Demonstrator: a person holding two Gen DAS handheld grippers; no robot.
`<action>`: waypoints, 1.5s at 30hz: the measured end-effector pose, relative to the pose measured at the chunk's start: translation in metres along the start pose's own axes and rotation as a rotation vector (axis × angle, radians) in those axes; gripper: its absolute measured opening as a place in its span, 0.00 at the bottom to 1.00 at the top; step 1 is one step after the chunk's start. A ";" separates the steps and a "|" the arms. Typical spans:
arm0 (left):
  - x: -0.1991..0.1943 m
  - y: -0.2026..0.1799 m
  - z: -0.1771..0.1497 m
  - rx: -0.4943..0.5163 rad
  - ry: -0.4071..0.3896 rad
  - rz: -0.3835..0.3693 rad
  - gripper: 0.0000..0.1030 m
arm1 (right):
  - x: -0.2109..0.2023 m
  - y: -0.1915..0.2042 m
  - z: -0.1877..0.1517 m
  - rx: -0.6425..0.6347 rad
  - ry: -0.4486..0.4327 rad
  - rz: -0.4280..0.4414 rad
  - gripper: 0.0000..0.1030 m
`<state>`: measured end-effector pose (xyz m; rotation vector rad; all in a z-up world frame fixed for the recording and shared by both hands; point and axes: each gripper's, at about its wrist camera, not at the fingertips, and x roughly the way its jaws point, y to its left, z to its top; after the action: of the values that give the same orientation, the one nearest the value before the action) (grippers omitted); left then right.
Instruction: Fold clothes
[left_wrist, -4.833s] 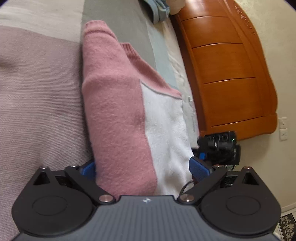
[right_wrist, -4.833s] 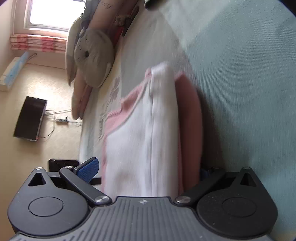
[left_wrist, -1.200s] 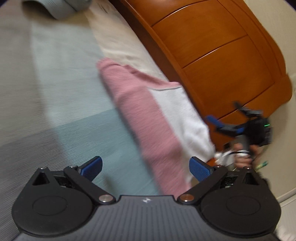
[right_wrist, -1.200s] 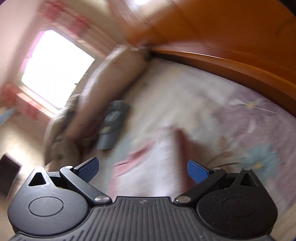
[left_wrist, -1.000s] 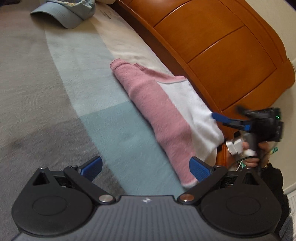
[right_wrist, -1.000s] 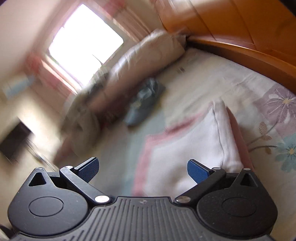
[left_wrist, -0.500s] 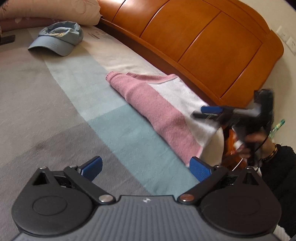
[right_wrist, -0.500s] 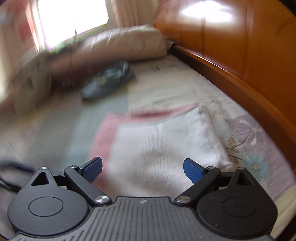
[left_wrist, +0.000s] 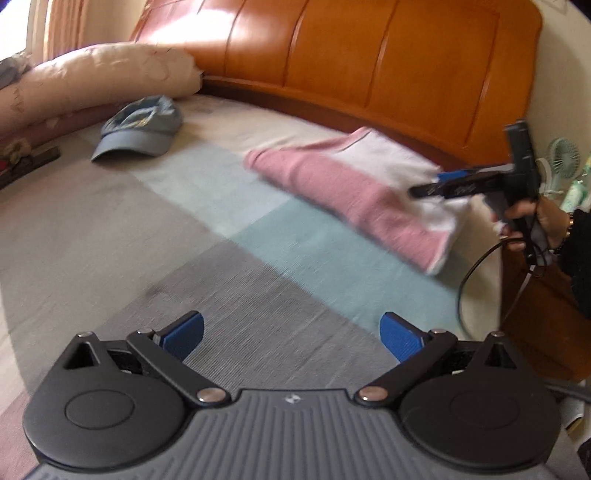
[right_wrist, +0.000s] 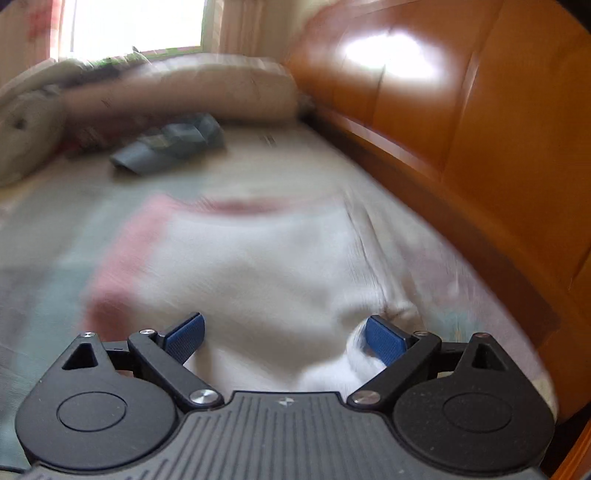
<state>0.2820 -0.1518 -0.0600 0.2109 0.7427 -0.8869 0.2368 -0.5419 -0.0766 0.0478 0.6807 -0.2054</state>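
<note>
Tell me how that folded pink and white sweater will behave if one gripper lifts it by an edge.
The sweater looks like soft, fuzzy knit, so it would probably sag and come unfolded rather than stay flat. Its layers lie loosely stacked, so the lower ones may slip free. It seems light for its bulk, and the bedspread beneath is cloth too, so pushing it would likely bunch it.

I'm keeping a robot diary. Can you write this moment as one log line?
step: fold clothes | sweater: folded on bed, near headboard | left gripper: open, empty | right gripper: open, over sweater
</note>
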 end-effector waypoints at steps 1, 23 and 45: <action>0.001 0.002 -0.002 -0.007 0.004 0.011 0.98 | -0.001 -0.009 -0.002 0.055 -0.003 -0.005 0.96; -0.014 0.022 -0.006 0.046 -0.069 0.236 0.99 | 0.025 0.016 0.069 0.065 -0.090 0.004 0.95; -0.088 -0.018 -0.026 0.124 -0.146 0.329 0.99 | -0.059 0.064 0.008 0.147 -0.067 0.198 0.97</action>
<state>0.2197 -0.0961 -0.0181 0.3631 0.4994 -0.6270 0.2101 -0.4696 -0.0348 0.2471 0.5891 -0.0656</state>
